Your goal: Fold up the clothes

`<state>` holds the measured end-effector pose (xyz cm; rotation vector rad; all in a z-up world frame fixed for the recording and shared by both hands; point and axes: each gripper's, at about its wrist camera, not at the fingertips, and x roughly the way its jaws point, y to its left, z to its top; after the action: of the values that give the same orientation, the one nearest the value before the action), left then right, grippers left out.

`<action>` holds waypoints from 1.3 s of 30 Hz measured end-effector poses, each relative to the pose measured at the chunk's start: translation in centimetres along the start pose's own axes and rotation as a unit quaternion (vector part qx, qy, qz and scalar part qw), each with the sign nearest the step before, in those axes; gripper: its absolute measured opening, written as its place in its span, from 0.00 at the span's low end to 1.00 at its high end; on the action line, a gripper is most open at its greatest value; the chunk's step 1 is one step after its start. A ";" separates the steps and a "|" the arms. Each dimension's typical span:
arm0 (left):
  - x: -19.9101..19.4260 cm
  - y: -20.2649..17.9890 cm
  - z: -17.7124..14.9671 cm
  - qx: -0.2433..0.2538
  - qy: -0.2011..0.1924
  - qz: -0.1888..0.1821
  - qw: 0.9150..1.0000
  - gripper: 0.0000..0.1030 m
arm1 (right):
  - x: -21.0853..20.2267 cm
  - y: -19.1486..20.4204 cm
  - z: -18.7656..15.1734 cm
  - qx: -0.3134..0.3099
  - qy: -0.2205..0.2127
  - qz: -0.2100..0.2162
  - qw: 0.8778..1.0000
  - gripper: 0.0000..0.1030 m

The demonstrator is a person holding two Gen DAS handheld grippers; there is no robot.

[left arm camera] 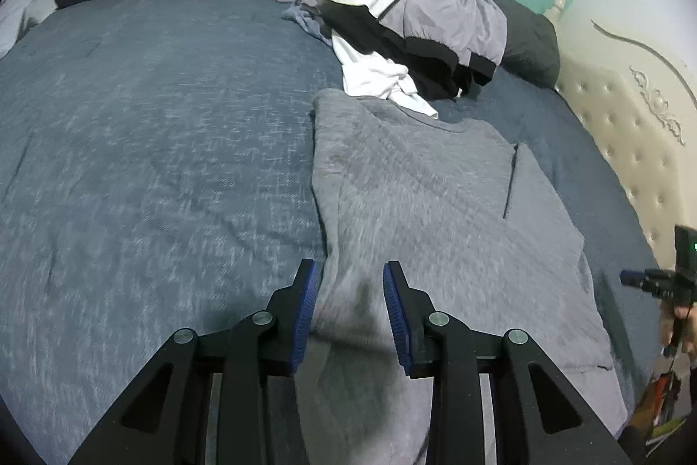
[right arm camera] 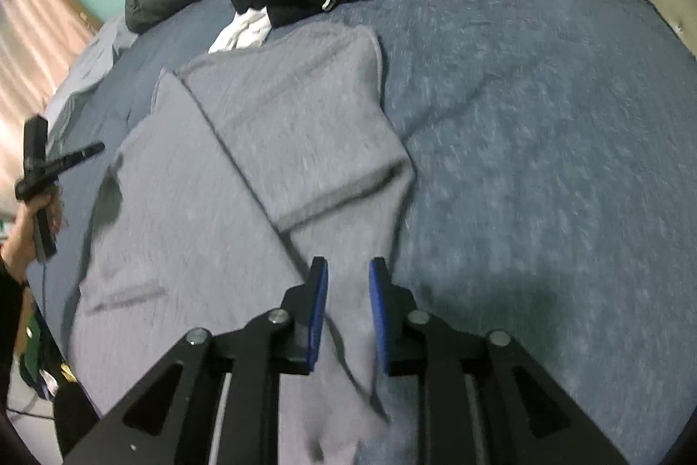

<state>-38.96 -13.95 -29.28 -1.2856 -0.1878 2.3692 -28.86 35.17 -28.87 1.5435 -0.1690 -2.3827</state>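
Jaws of both the left gripper [left arm camera: 348,308] and right gripper [right arm camera: 348,308] are spread, empty, above the grey shirt [left arm camera: 414,195] at frame centre; folded edges should be aligned before regripping.

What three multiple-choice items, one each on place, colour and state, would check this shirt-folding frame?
1. Where is the clothes pile?
A. beyond the shirt's collar
B. on the floor
C. on the headboard

2. What colour is the shirt?
A. red
B. grey
C. green

3. How is the shirt's sleeve in the right wrist view?
A. folded across the body
B. hanging off the bed
C. rolled into a ball

Answers:
1 A, the pile lies on the bedspread just past the collar.
2 B, its fabric is plain grey.
3 A, the sleeve lies flat over the shirt.
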 end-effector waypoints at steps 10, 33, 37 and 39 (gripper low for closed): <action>2.5 0.4 -1.7 0.037 0.028 0.003 0.999 0.33 | 4.7 3.0 5.5 -0.024 -0.004 0.020 1.000 0.18; 1.9 5.1 -2.9 -0.047 -0.001 -0.056 0.997 0.08 | 10.6 14.9 14.4 -0.088 -0.009 0.074 0.993 0.18; 1.9 5.3 -3.0 -0.049 -0.003 -0.063 0.997 0.08 | 12.7 18.3 17.6 -0.085 -0.013 0.109 0.990 0.27; 1.9 5.5 -3.1 -0.050 -0.002 -0.065 0.997 0.08 | 13.9 19.9 18.9 -0.085 -0.013 0.124 0.989 0.35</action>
<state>-39.02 -18.28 -34.16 -1.2737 -0.3846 2.2777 -47.62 10.87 -28.05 1.3309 -0.1506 -2.1638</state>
